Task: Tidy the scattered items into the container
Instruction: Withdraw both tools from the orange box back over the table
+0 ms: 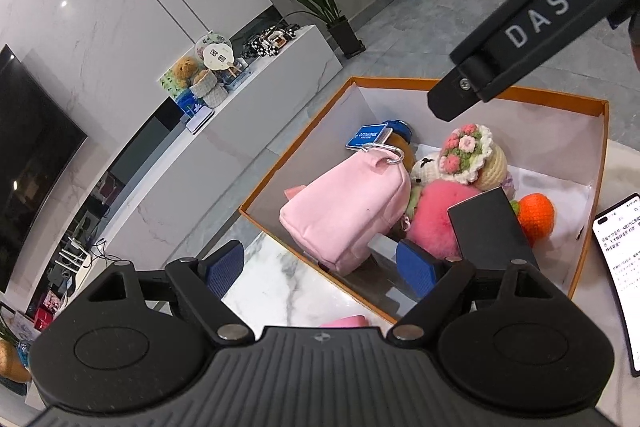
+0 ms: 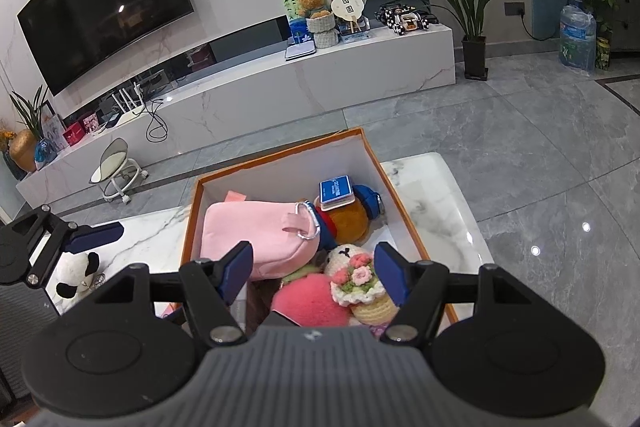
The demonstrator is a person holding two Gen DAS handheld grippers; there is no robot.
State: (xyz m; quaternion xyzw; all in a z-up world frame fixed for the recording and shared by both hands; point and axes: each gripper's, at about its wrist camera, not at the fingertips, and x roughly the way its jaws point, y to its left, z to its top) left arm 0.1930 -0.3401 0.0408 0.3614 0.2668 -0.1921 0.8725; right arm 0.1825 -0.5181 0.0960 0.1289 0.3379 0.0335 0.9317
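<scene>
Both grippers hang empty, jaws wide: left gripper (image 1: 322, 267) beside the box (image 1: 440, 83), right gripper (image 2: 314, 271) above the pink pouch (image 2: 256, 231).

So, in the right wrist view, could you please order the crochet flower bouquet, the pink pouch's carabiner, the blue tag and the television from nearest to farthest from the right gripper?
1. Crochet flower bouquet: in the box, beside the right gripper, by its right finger.
2. Carabiner: on the pink pouch, mid-box.
3. Blue tag: on the brown plush, toward the box's far end.
4. Television: on the far wall, upper left.
</scene>
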